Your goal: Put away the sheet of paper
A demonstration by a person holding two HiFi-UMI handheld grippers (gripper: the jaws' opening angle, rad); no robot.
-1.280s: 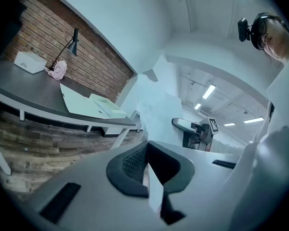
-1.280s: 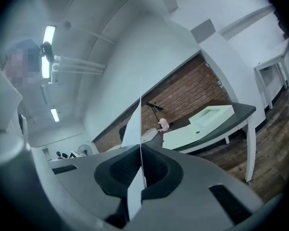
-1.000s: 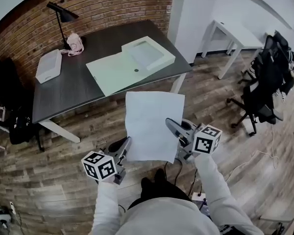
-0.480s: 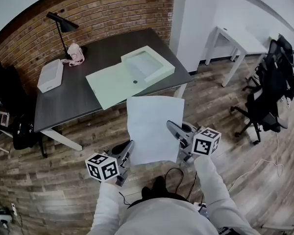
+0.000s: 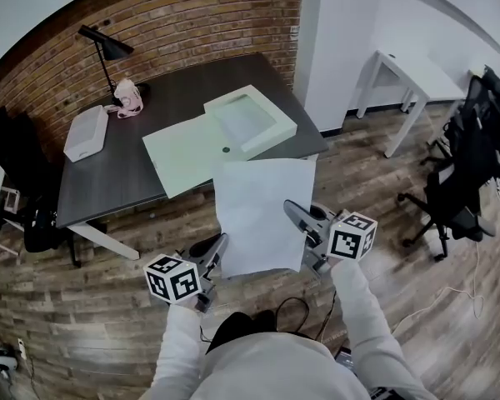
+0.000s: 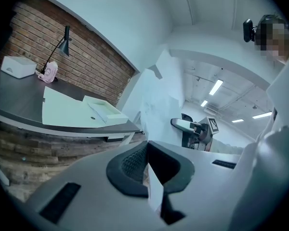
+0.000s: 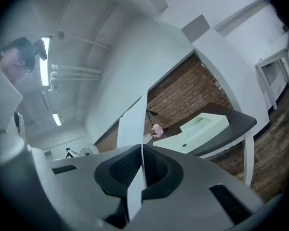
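I hold a white sheet of paper [image 5: 258,211] in the air over the wooden floor, a little short of the dark desk [image 5: 117,173]. My left gripper [image 5: 214,252] is shut on the sheet's near left edge, and my right gripper [image 5: 294,217] is shut on its right edge. In the left gripper view the sheet [image 6: 156,100] rises from between the closed jaws; in the right gripper view the sheet [image 7: 132,124] stands on edge in the jaws. An open pale green box file [image 5: 212,136] lies on the desk, its lid spread flat and its tray [image 5: 250,122] to the right.
On the desk stand a black lamp [image 5: 104,44], a pink object [image 5: 127,96] and a white box [image 5: 85,133]. A black chair [image 5: 21,182] is at the desk's left end. A white table [image 5: 412,77] and black office chairs [image 5: 471,165] stand to the right. A cable [image 5: 296,307] lies on the floor.
The sheet and both grippers have come slightly closer to the desk, so the sheet's far edge now reaches the desk's front edge. Both grips are unchanged.
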